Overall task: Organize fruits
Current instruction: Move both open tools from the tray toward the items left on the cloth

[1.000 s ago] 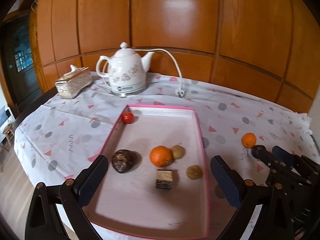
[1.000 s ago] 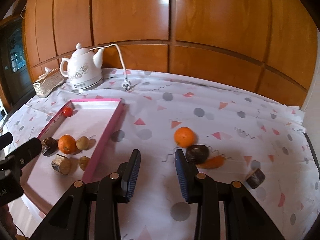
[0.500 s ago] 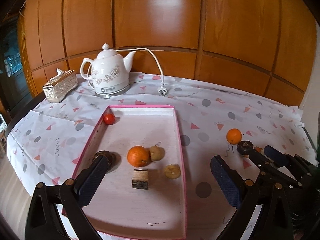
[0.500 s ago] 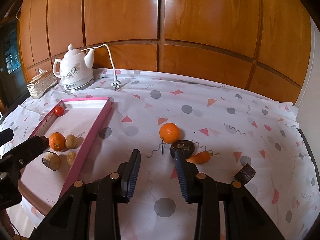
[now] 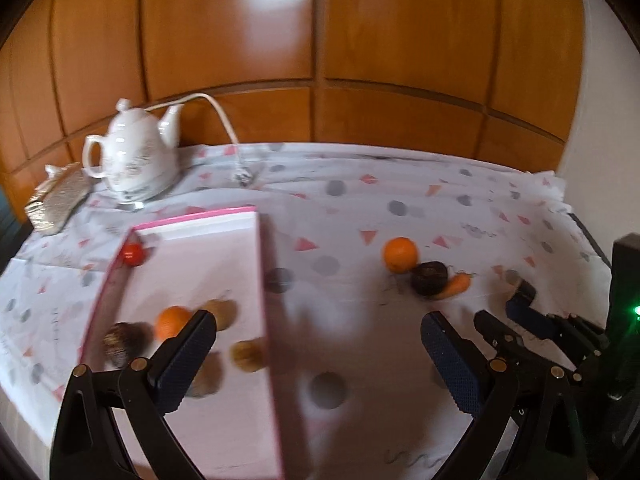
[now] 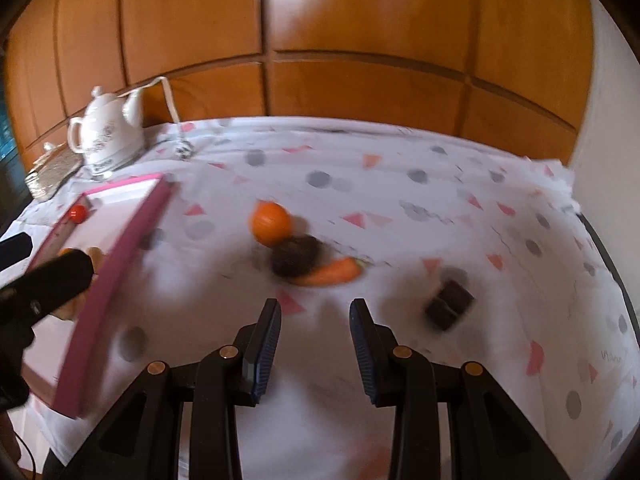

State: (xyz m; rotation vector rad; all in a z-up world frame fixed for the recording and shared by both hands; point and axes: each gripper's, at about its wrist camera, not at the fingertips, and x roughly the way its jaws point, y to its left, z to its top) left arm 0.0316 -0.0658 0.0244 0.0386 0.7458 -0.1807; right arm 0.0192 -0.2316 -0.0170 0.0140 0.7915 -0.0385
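Note:
A pink-rimmed tray (image 5: 259, 240) on the left holds a red tomato (image 5: 132, 254), an orange (image 5: 172, 322), a dark round fruit (image 5: 120, 344) and brownish fruits (image 5: 248, 356). My left gripper (image 5: 316, 328) hangs open and empty, straddling the tray's right rim. Loose on the spotted cloth lie a second orange (image 6: 270, 222), a dark fruit (image 6: 296, 256) touching it, a carrot (image 6: 332, 272) and a dark brown block (image 6: 450, 304). My right gripper (image 6: 315, 312) is open with a narrow gap and nothing in it, just short of the carrot and the dark fruit.
A white kettle (image 5: 132, 156) with its cord and plug (image 5: 242, 176) stands at the back left, beside a woven tissue box (image 5: 56, 200). Wood panelling closes off the back. The table's right edge (image 6: 600, 248) runs close to a white wall.
Both grippers have swung to the right: the tray slid left in both views and the loose orange, dark fruit and carrot came nearer to the right gripper. Neither gripper's jaw gap changed.

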